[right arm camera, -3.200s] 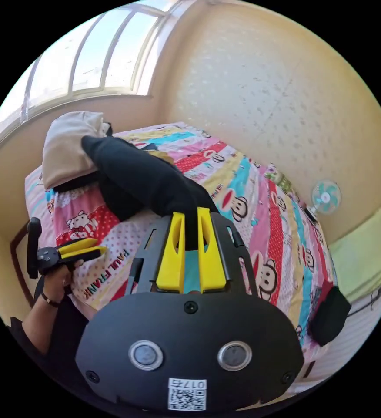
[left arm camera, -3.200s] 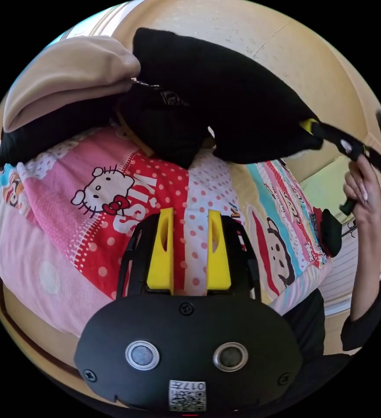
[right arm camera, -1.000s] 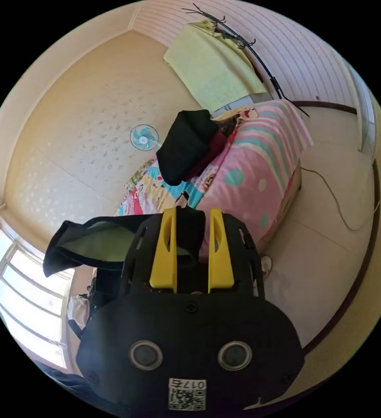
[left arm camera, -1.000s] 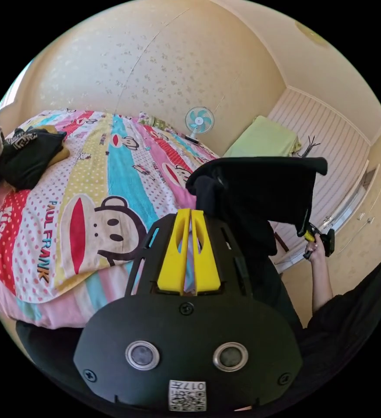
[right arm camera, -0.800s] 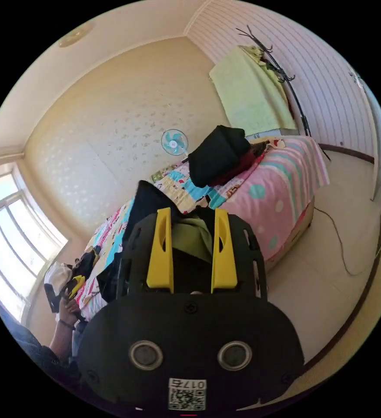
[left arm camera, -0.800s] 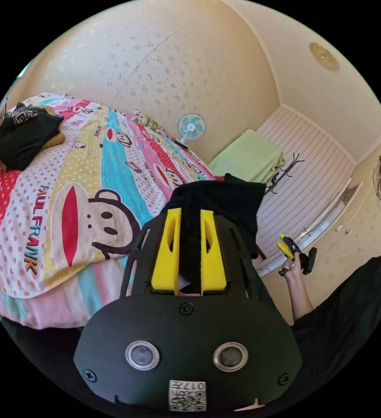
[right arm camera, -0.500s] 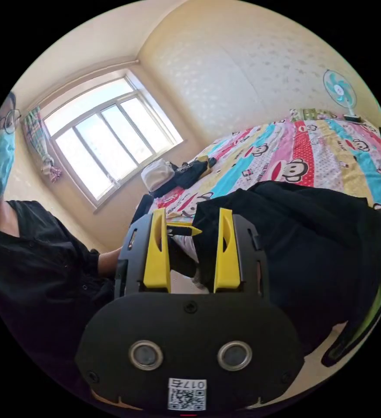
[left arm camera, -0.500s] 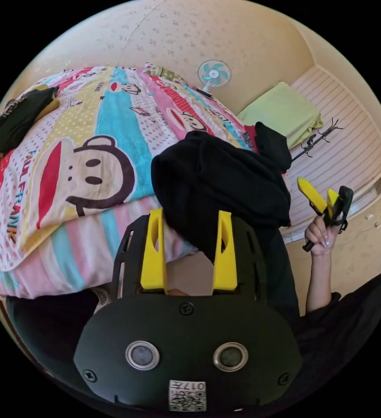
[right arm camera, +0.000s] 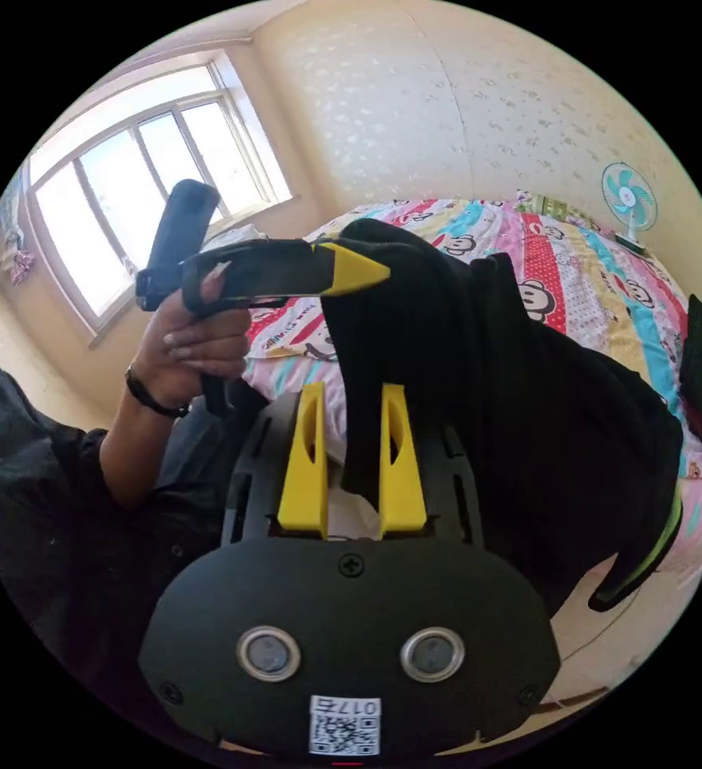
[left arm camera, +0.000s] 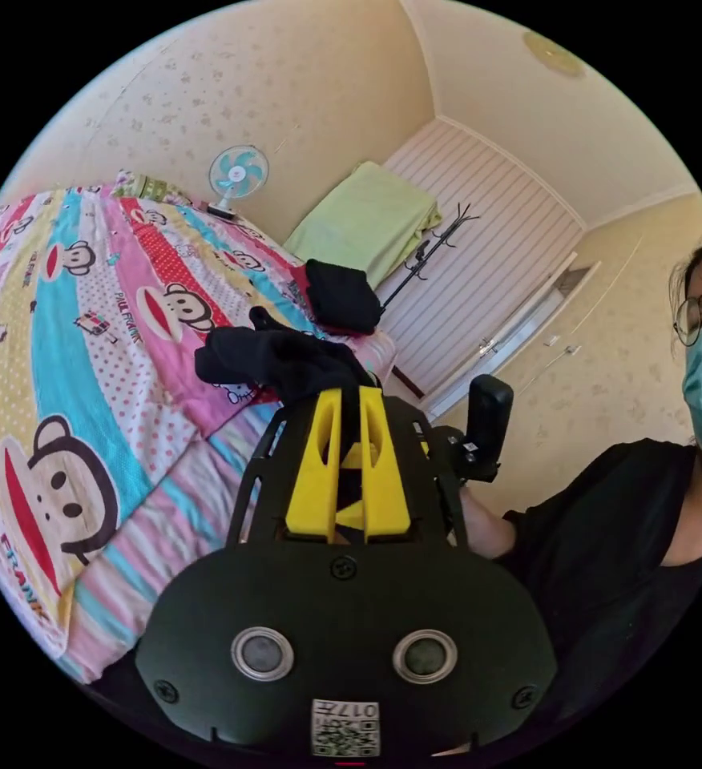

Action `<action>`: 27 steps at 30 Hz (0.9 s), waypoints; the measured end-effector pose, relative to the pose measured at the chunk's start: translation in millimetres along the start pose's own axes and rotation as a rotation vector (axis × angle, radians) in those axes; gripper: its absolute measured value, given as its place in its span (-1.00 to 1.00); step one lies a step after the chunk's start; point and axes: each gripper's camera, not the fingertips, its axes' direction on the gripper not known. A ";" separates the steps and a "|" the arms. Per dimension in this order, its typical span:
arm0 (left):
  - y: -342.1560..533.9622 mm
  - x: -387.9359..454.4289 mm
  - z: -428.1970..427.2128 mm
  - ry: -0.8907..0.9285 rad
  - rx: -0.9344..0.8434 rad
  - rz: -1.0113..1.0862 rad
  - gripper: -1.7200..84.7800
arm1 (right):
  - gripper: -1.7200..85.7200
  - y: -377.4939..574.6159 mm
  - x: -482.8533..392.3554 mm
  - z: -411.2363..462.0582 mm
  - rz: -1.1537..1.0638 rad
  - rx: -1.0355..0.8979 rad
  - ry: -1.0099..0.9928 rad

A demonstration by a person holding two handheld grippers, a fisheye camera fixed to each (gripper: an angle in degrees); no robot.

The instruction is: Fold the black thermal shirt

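The black thermal shirt [right arm camera: 487,384] hangs in a bunch over the bed's edge, with a green lining showing at its lower hem. In the right gripper view my left gripper [right arm camera: 359,272] is held in a hand and shut on the shirt's top fold. My right gripper [right arm camera: 349,391] is partly open: a strip of the shirt hangs between its jaws against one jaw, with a gap at the other. In the left gripper view my left gripper [left arm camera: 349,394] pinches the black shirt [left arm camera: 279,360], and the right gripper's handle [left arm camera: 487,416] is just behind it.
The bed [left arm camera: 86,320] has a bright cartoon-print cover. A folded dark garment [left arm camera: 339,296] lies at its far corner. A small fan [left arm camera: 237,172], a green cloth [left arm camera: 367,224] and a coat rack stand by the wall. The person [left arm camera: 607,521] is close on the right. A window [right arm camera: 151,176] lies behind.
Half a second ago both grippers were open by the shirt lying on the bed's edge. Now the left one has shut on a fold and lifted it, and the right jaws have narrowed.
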 end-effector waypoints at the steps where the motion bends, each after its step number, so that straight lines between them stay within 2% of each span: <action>1: -2.4 8.8 -4.2 -0.039 0.016 0.027 -0.84 | -0.87 -11.2 -3.7 1.4 0.009 -0.010 0.032; 3: 2.6 13.3 -16.9 -0.079 0.072 0.030 -0.81 | -0.90 -27.1 6.8 -8.4 0.074 0.042 -0.080; 5: 16.0 14.9 -36.3 -0.080 0.126 0.035 -0.73 | -0.91 -44.6 36.6 -38.5 0.164 0.213 -0.329; 7: 46.8 16.7 -60.9 -0.111 0.202 0.009 -0.66 | -0.91 -64.2 45.6 -59.8 0.181 0.274 -0.380; 11: 87.8 20.3 -65.3 -0.071 0.248 -0.045 -0.60 | -0.92 -102.9 -5.2 -123.7 0.064 0.449 -0.188; 14: 97.3 31.6 -49.2 -0.013 0.188 -0.048 -0.54 | -0.92 -113.8 -46.0 -166.4 0.008 0.608 -0.178; 17: 101.0 46.9 -57.0 -0.230 0.242 -0.054 -0.46 | -0.92 -114.6 -77.0 -209.9 -0.034 0.717 -0.198; 20: 111.4 55.8 -94.9 -0.417 0.460 -0.093 -0.43 | -0.92 -102.7 -100.6 -246.8 -0.092 0.797 -0.223; 22: 129.3 67.8 -140.0 -0.564 0.725 -0.094 -0.43 | -0.93 -92.1 -109.4 -262.0 -0.099 0.837 -0.216; 23: 133.6 70.4 -151.3 -0.581 0.778 -0.088 -0.43 | -0.93 -85.5 -113.5 -268.6 -0.110 0.851 -0.235; 25: 146.3 72.2 -192.2 -0.488 0.918 -0.059 -0.46 | -0.93 -73.7 -117.7 -276.6 -0.132 0.881 -0.279; 27: 149.6 69.4 -212.3 -0.387 0.953 -0.065 -0.47 | -0.93 -62.0 -121.6 -283.5 -0.133 0.914 -0.297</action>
